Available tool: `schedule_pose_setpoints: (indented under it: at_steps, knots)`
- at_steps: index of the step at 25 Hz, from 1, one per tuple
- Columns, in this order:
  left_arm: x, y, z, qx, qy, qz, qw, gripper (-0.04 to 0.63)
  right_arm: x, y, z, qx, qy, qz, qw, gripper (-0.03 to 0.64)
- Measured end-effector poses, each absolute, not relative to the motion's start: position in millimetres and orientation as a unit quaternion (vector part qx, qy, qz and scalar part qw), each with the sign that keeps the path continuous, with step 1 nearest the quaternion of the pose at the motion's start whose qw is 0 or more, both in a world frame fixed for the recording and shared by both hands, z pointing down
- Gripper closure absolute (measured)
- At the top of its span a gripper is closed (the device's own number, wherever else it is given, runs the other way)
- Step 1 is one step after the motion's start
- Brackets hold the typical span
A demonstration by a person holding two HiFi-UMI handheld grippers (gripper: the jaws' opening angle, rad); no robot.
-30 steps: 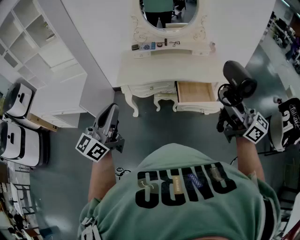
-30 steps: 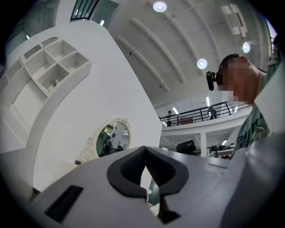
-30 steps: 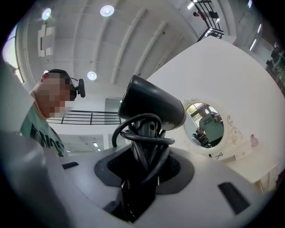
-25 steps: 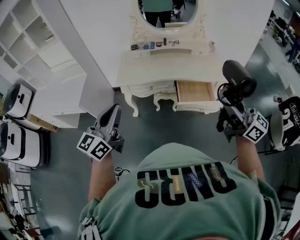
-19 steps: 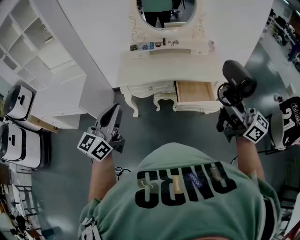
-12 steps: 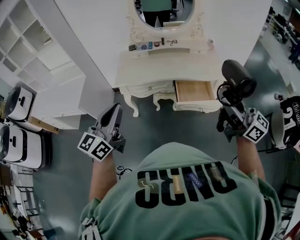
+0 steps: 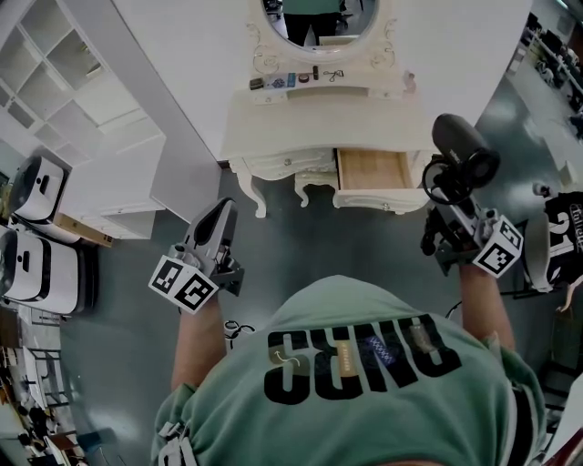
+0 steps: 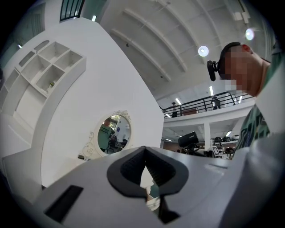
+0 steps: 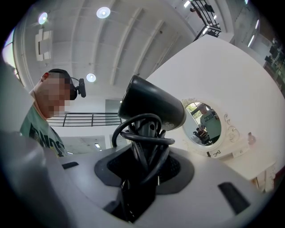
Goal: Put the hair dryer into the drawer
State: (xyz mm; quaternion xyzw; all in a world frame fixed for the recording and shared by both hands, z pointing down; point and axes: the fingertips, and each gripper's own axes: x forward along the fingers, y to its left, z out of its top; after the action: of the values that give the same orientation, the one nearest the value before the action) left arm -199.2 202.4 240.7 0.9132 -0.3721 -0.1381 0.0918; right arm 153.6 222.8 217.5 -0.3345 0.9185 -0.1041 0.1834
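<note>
- The left gripper [image 7: 221,209] is being carried at the left of the head view, well short of the dressing table. Its jaws are being kept together with nothing between them. Its place in the picture is hardly being altered from a second ago.
- The dressing table [image 7: 328,123] is being seen slightly higher and further left in the head view than a second ago, so more of the mirror [image 7: 314,11] is being cut off by the top edge. Its size is not being changed noticeably. The shift is therefore being judged as a small movement of the head or body, not a real closing of the gap.
- The drawer [image 7: 372,169], under the table's right half, is being left pulled out with its wooden bottom bare. It is being shifted along with the table.
- The hair dryer [image 7: 465,150] is being held in the air at the right, barrel ahead of the jaws and cord [image 9: 143,133] looped round the handle. It is being seen to the right of the drawer, not over it.
- The right gripper [image 7: 448,217] is being kept clamped on the dryer's handle and cord, and the grip is not being changed.
- For the task, this is being read as the carrying stage. The drawer is being kept ready, and the dryer is not yet being brought above it for lowering and release.
</note>
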Motion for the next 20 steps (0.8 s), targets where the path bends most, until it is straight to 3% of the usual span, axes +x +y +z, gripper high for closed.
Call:
schedule_pose_setpoints:
  at_steps: [20]
  knots:
    - [-134,203,267,0.901,-0.389,-0.142,0.13,0.597,185,191,228,-0.279,0.935,-0.119,0.183,0.482]
